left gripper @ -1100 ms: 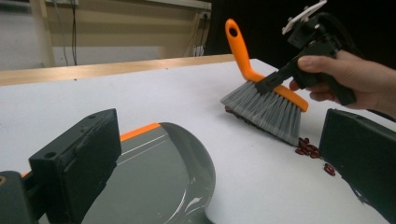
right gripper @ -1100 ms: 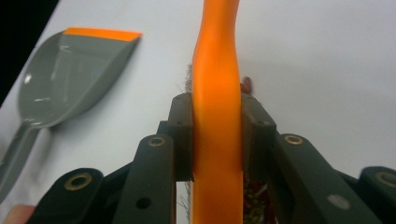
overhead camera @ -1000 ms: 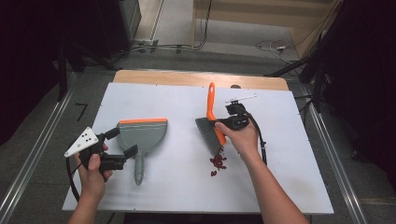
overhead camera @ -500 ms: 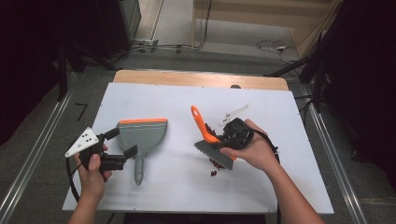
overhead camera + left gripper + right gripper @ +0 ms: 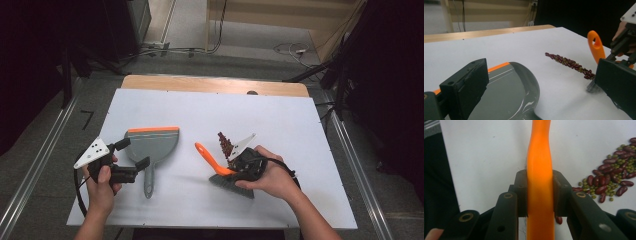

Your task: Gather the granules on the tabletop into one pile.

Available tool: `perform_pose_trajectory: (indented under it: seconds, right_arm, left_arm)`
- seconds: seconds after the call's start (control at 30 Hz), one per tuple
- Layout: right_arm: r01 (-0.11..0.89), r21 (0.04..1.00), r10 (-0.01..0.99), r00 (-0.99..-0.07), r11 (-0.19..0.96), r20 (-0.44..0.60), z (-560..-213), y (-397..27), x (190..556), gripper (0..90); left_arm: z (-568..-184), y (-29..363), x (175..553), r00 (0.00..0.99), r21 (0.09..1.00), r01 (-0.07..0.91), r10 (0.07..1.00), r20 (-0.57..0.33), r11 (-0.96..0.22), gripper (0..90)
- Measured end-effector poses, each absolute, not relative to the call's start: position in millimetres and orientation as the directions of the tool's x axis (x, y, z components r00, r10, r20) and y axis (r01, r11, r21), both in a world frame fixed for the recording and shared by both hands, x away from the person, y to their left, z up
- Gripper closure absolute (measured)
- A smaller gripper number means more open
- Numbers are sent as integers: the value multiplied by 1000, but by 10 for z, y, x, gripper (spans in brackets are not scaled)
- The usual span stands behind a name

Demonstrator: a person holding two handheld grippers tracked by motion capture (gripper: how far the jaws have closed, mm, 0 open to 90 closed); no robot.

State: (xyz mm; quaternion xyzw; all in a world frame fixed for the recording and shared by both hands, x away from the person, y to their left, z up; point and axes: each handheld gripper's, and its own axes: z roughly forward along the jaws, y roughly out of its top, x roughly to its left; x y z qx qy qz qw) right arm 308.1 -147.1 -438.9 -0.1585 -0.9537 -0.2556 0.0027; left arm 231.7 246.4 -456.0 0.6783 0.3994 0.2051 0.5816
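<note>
A grey dustpan with an orange lip lies left of centre, its handle toward the near edge. My left gripper stands open at the pan's left side, and the pan shows low between its wide jaws. A hand brush with an orange handle rests its bristles on the table. My right gripper is shut on that handle. A line of red and green beans runs away from the bristles, with more beans to the handle's right.
The white table top has a wooden strip along its far edge. Metal rails run along both sides on the floor. Cables lie on the floor beyond the table. Both forearms come in from the near edge.
The right hand has shifted toward the near edge with the brush. The orange handle has swung from pointing away to pointing left. A line of beans now shows behind the brush. The left hand has stayed put.
</note>
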Motion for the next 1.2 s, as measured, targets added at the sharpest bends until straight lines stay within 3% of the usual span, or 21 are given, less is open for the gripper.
perform_pose_trajectory:
  seconds: [0.4, 0.6, 1.2]
  right_arm:
    - [329, 511, 310, -943, 794, 124, -4476, -1559, 3435, 681]
    - [276, 526, 273, -958, 805, 85, -4485, -1569, 3563, 678]
    - [319, 520, 323, -943, 792, 86, -4469, -1568, 3777, 678]
  left_arm:
    - [-4578, 2473, 2331, 594, 952, 307, 780, -196, 5, 0]
    - [-4577, 2447, 2331, 600, 951, 308, 777, -192, -3, 0]
    - [-4575, 2443, 2335, 603, 952, 306, 774, -193, -1, 0]
